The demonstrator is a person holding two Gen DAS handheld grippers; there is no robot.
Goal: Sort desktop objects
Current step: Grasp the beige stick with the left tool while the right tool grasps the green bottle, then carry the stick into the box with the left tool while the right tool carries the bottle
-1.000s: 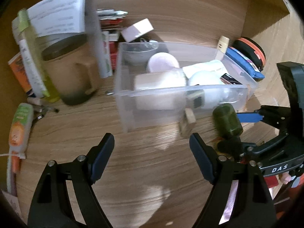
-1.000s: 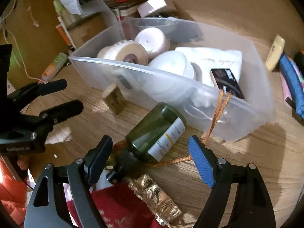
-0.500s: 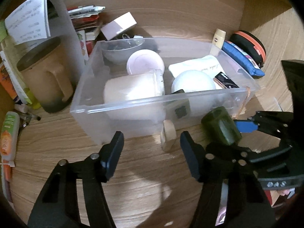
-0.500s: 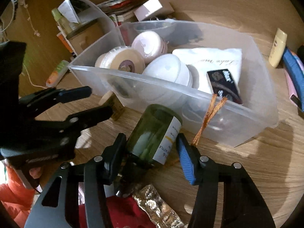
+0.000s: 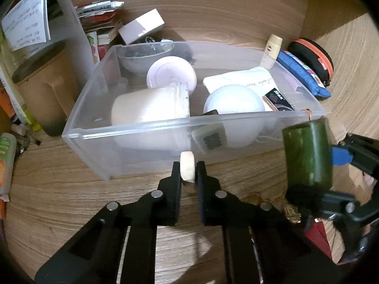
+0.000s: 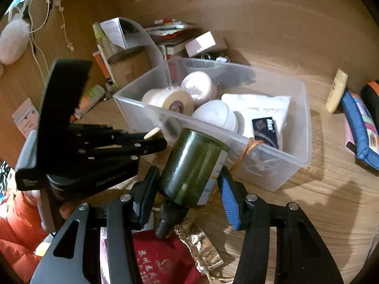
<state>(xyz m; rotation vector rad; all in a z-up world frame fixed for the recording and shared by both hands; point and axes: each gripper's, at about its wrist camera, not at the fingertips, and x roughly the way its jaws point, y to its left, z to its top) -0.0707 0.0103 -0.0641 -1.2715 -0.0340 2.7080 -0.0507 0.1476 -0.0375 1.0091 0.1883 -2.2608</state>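
We have the left hand-held gripper (image 5: 188,174) clamped on a small cream disc-like piece (image 5: 187,170), perhaps a wooden token, standing on edge on the table (image 5: 71,201) just in front of the clear plastic bin (image 5: 132,127). The right hand-held gripper (image 6: 187,184) is closing around the dark green glass bottle (image 6: 194,163), pads against its sides. Its long axis runs along the fingers, base toward the bin, black cap (image 6: 169,220) toward us. We should lift both clear of the near wall before tipping them in.
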